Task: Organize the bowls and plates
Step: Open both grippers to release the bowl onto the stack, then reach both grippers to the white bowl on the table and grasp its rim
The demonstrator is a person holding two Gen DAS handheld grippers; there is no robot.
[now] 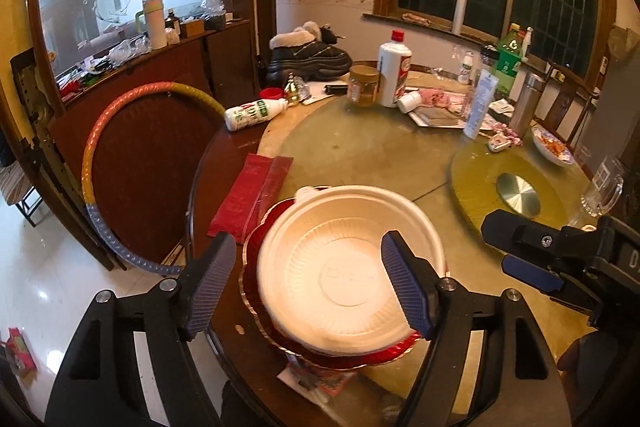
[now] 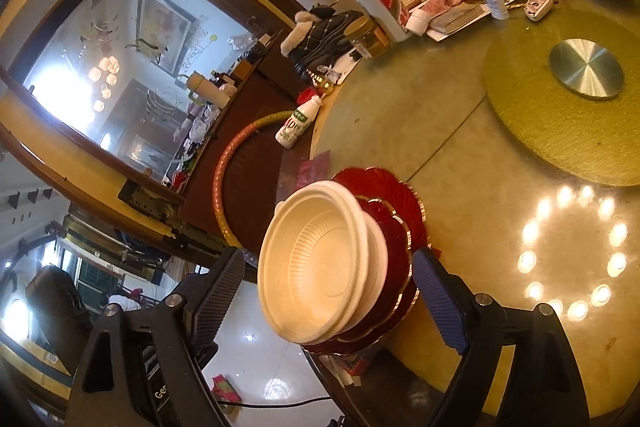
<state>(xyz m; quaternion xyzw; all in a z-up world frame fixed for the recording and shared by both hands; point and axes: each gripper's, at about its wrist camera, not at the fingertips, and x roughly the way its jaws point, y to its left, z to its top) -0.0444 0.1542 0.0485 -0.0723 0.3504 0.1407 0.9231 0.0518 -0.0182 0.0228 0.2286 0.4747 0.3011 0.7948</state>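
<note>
While both claws gape empty, white bowls (image 1: 350, 273) between, seemingly untouched, atop red plates (image 2: 394, 223).

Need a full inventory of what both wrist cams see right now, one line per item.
White disposable bowls: at least two, nested, on the red plates.
Red gold-rimmed scalloped plates: a stack, count unclear, table's near edge.
Round wooden table: one, brown.
Green turntable disc with metal hub: one, right of the bowls.
White liquor bottle with red cap: one, upright, far side.
Small white bottle with green label: one, lying at the table's edge.
Multicolour hoop: one, beside the table.
Left gripper: black, blue pads, open.
Right gripper: same, open.
</note>
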